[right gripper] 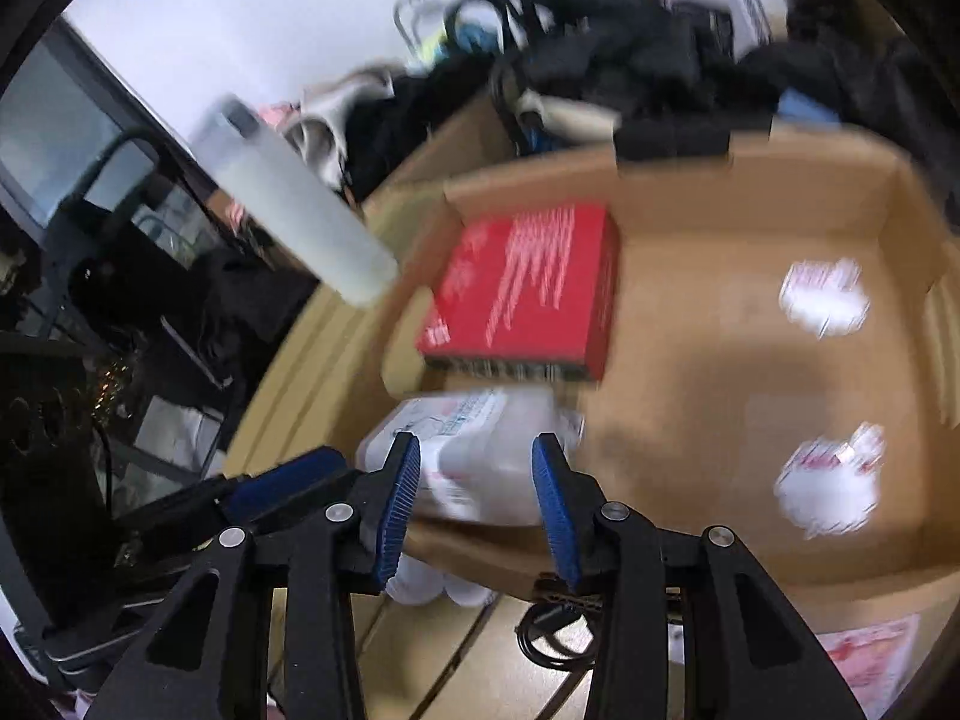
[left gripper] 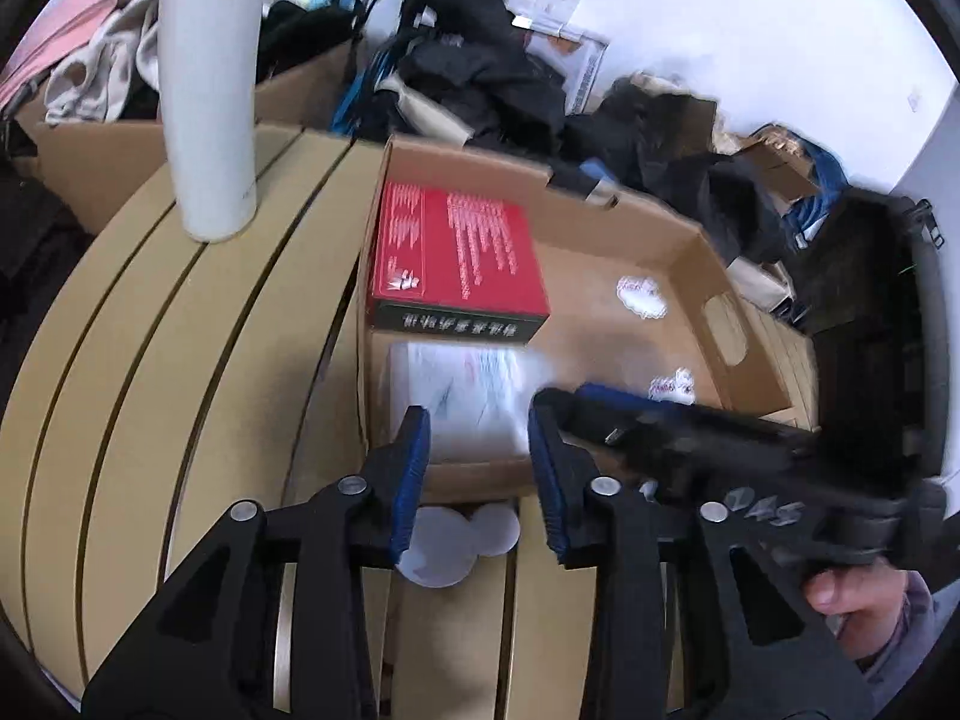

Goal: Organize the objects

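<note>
**Both grippers over the cardboard tray, nothing held**

Left wrist view: left gripper point(left gripper: 480, 468) hangs over the near wall of the cardboard tray point(left gripper: 690, 240). Jaws part open, no object between the pads. Inside the tray: red box point(left gripper: 456, 258) against the left wall, white plastic packet point(left gripper: 474, 402) just in front of it, two small white-and-red sachets point(left gripper: 642, 294) further right. Tall white bottle point(left gripper: 207, 120) upright on the slatted tabletop point(left gripper: 150, 360), beside the tray. The right gripper point(left gripper: 690, 438) crosses in close at right, blurred.

Right wrist view: right gripper point(right gripper: 477, 504) also part open and empty, packet point(right gripper: 474, 456) beyond its pads. Left gripper's blue pad point(right gripper: 282, 480) sits just alongside.

Risks: the two tools are near enough to knock together. A low reach may catch the tray wall and shift the tray. The slick packet could slip from a shallow pinch. The bottle looks easy to topple with a sideways sweep.

Clutter: dark clothing and bags point(left gripper: 480, 72) piled behind; black cable point(right gripper: 552, 630) on the table below.
</note>
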Demonstrator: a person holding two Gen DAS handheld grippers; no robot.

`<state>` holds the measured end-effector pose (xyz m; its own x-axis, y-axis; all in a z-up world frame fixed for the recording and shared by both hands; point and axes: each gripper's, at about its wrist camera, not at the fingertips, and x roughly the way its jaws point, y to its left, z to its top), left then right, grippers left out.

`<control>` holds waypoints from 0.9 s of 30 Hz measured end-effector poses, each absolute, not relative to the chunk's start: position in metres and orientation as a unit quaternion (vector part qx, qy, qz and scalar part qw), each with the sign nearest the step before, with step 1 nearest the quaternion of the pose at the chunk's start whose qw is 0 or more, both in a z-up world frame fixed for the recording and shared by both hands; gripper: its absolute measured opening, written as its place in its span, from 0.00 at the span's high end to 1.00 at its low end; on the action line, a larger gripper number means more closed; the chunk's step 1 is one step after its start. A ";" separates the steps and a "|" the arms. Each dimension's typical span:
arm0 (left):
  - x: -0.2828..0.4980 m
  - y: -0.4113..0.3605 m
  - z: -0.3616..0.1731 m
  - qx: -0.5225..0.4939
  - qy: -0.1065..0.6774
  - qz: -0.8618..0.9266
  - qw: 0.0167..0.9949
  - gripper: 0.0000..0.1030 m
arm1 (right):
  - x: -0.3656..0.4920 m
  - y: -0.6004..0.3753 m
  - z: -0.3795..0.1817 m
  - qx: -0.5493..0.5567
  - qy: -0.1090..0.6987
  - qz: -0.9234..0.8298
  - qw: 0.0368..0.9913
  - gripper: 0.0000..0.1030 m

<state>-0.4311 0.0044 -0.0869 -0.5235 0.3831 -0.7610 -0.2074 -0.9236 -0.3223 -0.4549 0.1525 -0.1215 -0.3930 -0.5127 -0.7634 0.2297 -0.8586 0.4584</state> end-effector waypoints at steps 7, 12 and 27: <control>-0.401 -0.010 -0.046 -0.429 -0.089 0.887 0.144 0.47 | -0.431 0.167 -0.080 0.468 -0.088 -0.857 0.198 0.57; -0.355 -0.016 -0.002 -0.402 -0.061 0.906 0.118 0.29 | -0.380 0.203 -0.009 0.406 -0.047 -0.900 0.153 0.22; -0.189 -0.024 0.087 -0.315 -0.028 0.943 0.107 0.00 | -0.192 0.268 0.076 0.327 -0.009 -0.940 0.100 0.19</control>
<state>-0.1890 -0.0242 0.0867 -0.7789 0.2185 -0.5879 -0.1834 -0.9757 -0.1196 -0.1922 0.2681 0.0757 -0.7664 -0.1934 -0.6126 0.1821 -0.9799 0.0816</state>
